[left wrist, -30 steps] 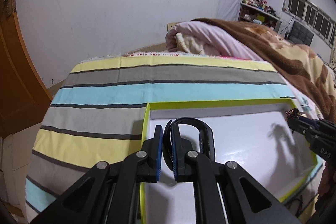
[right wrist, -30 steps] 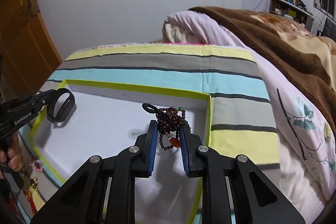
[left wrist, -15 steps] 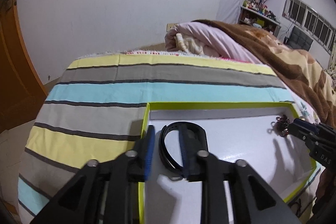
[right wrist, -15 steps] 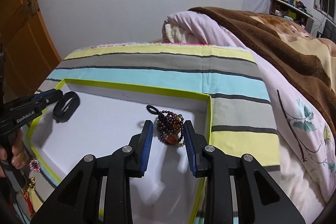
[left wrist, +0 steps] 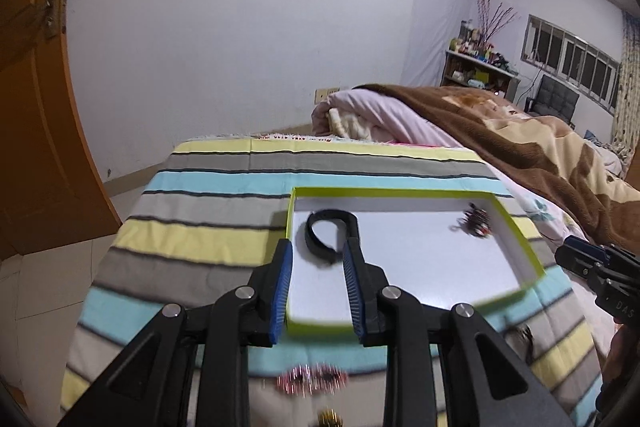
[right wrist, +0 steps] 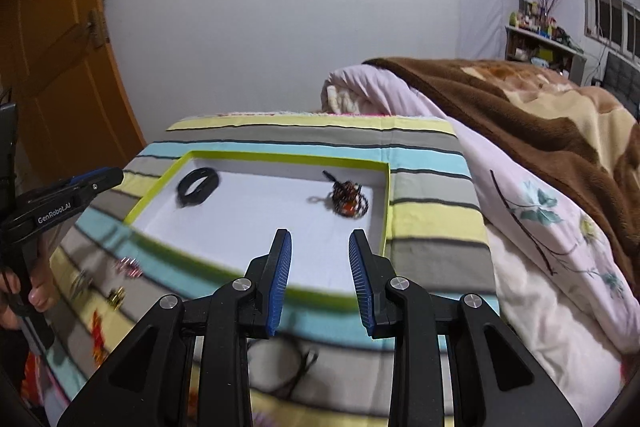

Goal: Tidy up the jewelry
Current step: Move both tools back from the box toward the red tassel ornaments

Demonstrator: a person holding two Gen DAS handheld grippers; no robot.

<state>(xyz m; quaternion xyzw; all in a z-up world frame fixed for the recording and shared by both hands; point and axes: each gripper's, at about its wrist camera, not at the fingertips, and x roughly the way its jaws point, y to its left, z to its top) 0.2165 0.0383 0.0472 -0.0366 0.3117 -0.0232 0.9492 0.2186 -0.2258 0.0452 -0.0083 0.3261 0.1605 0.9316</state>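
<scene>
A shallow white box with a lime-green rim (left wrist: pixel 516 225) (right wrist: pixel 387 199) lies on the striped bed cover. A black bracelet (left wrist: pixel 329 236) (right wrist: pixel 197 186) lies in its left part. A dark beaded bracelet with an orange bead (left wrist: pixel 476 223) (right wrist: pixel 349 202) lies in its right part. My left gripper (left wrist: pixel 318 277) is open and empty, raised above the box's near left corner. My right gripper (right wrist: pixel 320 267) is open and empty, raised above the box's near edge.
Loose jewelry lies on the cover in front of the box: a pink sparkly piece (left wrist: pixel 312 383) (right wrist: pixel 128 266), a gold piece (right wrist: pixel 116 295), a dark cord (right wrist: pixel 292 367). A brown blanket (right wrist: pixel 520 107) is heaped on the right. An orange door (left wrist: pixel 36 107) stands left.
Both grippers opened, dropped their bracelets into the box, and pulled back and up.
</scene>
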